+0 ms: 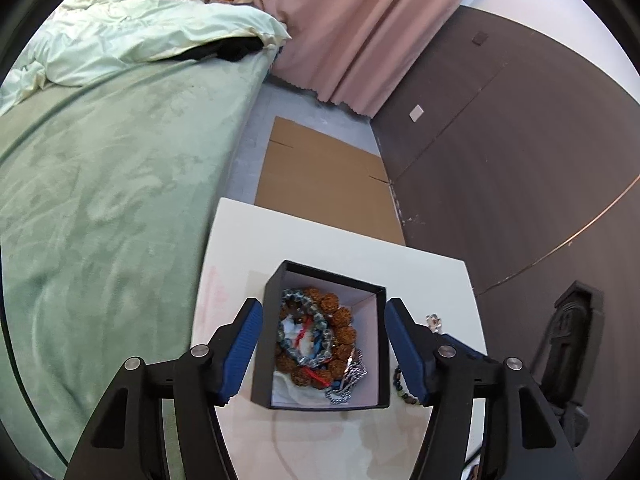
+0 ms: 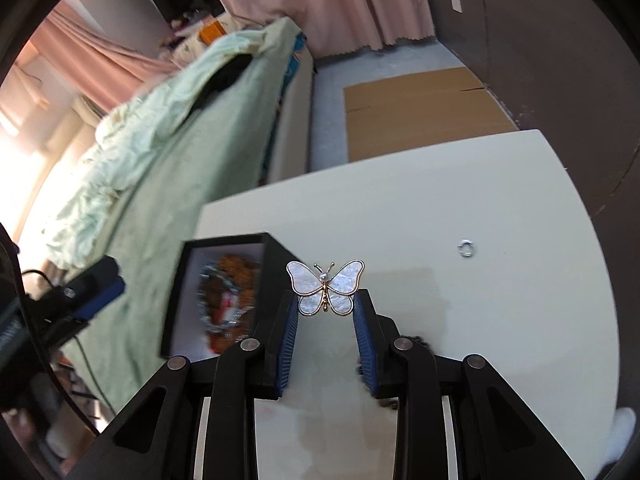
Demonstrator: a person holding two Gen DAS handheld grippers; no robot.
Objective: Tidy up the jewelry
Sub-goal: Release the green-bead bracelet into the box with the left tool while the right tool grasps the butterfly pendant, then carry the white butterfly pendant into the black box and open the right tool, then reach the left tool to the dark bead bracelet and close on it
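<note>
A black jewelry box with a white lining stands on the white table. It holds brown bead bracelets, a blue-grey bead bracelet and a silver chain. My left gripper is open, one blue finger on each side of the box and nothing between the pads. My right gripper is shut on a pearly butterfly brooch with a gold rim, held above the table just right of the box. A dark bead bracelet lies right of the box.
A small silver ring lies on the table at the far right. A bed with a green cover runs along the table's left side. Flat cardboard lies on the floor beyond, by pink curtains and a dark wall.
</note>
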